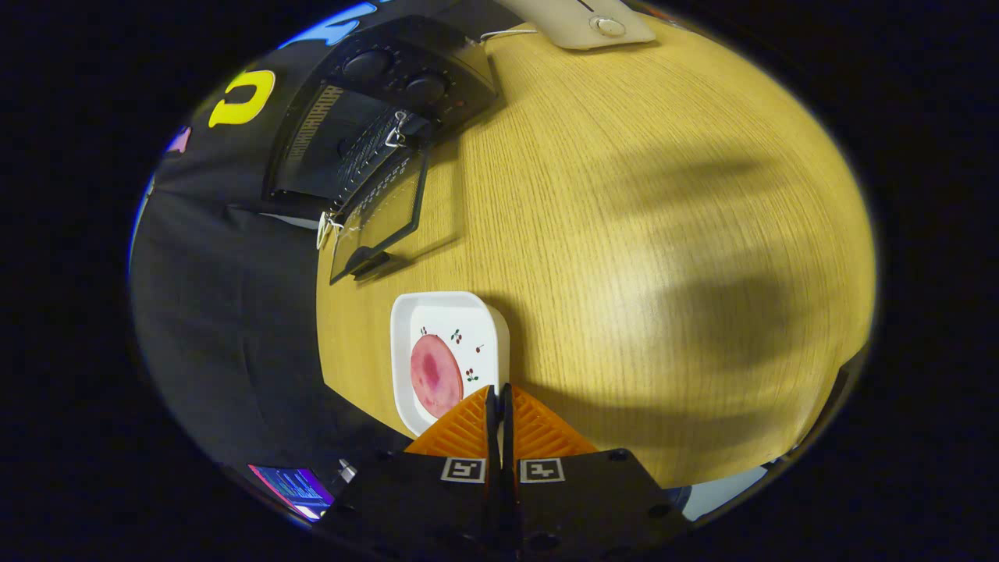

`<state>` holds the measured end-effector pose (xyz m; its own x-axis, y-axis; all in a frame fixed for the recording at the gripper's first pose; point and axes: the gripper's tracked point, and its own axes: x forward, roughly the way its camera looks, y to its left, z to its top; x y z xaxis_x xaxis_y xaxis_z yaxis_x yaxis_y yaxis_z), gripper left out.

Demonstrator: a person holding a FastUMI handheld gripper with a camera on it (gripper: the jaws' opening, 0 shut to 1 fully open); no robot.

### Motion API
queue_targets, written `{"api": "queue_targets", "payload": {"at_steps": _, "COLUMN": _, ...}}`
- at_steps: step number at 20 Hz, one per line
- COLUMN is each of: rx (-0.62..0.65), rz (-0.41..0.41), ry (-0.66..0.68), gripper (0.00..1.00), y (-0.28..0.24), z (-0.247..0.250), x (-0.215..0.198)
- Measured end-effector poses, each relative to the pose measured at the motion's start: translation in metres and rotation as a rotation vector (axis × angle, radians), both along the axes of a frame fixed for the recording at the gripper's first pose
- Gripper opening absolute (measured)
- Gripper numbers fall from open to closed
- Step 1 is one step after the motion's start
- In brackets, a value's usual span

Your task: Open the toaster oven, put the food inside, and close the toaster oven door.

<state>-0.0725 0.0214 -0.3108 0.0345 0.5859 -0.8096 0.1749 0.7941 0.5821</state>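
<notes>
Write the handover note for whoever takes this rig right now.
Tool: fingers closed together, nothing between them, poised over the near edge of the white plate.
Food: pink round slice on the plate, just ahead of the fingers.
Toaster oven: beyond the plate, on the wooden table, door already swung open.
Done: door opened.
Left: pick up the food, place it inside, close the door.

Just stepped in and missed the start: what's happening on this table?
A handheld gripper hovers, fingers closed together and empty, over the near edge of a white plate holding a round pink slice of food. Beyond it, the black toaster oven sits on the wooden table with its glass door already open.
</notes>
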Motion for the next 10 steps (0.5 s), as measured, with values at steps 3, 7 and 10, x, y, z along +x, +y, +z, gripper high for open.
{"api": "queue_targets", "payload": {"at_steps": 3, "rx": 0.034, "rz": -0.060, "ry": 0.002, "gripper": 0.02, "y": 0.018, "z": 0.010, "x": -0.005}}
{"api": "queue_targets", "payload": {"at_steps": 7, "rx": 0.051, "rz": -0.155, "ry": -0.021, "gripper": 0.02, "y": 0.041, "z": 0.021, "x": -0.006}}
{"api": "queue_targets", "payload": {"at_steps": 10, "rx": 0.069, "rz": -0.250, "ry": -0.077, "gripper": 0.02, "y": 0.062, "z": 0.032, "x": -0.001}}
